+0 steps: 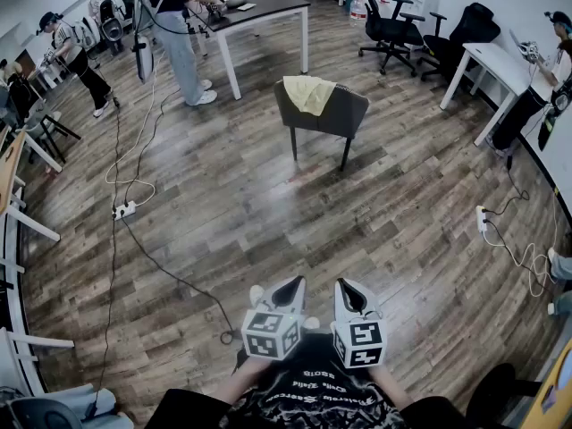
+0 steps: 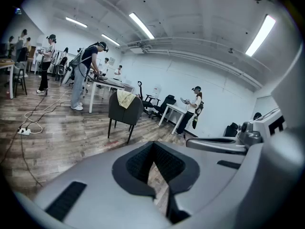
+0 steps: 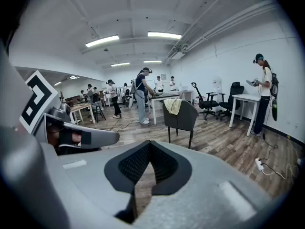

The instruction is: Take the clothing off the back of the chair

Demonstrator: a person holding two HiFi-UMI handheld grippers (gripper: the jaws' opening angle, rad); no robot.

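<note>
A dark grey chair (image 1: 322, 114) stands on the wood floor a few steps ahead of me, its back toward me. A pale yellow garment (image 1: 309, 94) hangs over the chair's back. The same chair (image 2: 125, 109) and garment (image 2: 125, 98) show in the left gripper view, and the chair (image 3: 180, 115) with the garment (image 3: 173, 105) in the right gripper view. My left gripper (image 1: 288, 290) and right gripper (image 1: 348, 295) are held side by side close to my body, both shut and empty, far from the chair.
A white table (image 1: 259, 12) with a person (image 1: 179, 34) stands behind the chair. Black office chairs (image 1: 393, 29) and another white desk (image 1: 490, 65) are at the right. A power strip (image 1: 124, 210) and cables (image 1: 170, 275) lie on the floor at left, another strip (image 1: 481, 219) at right.
</note>
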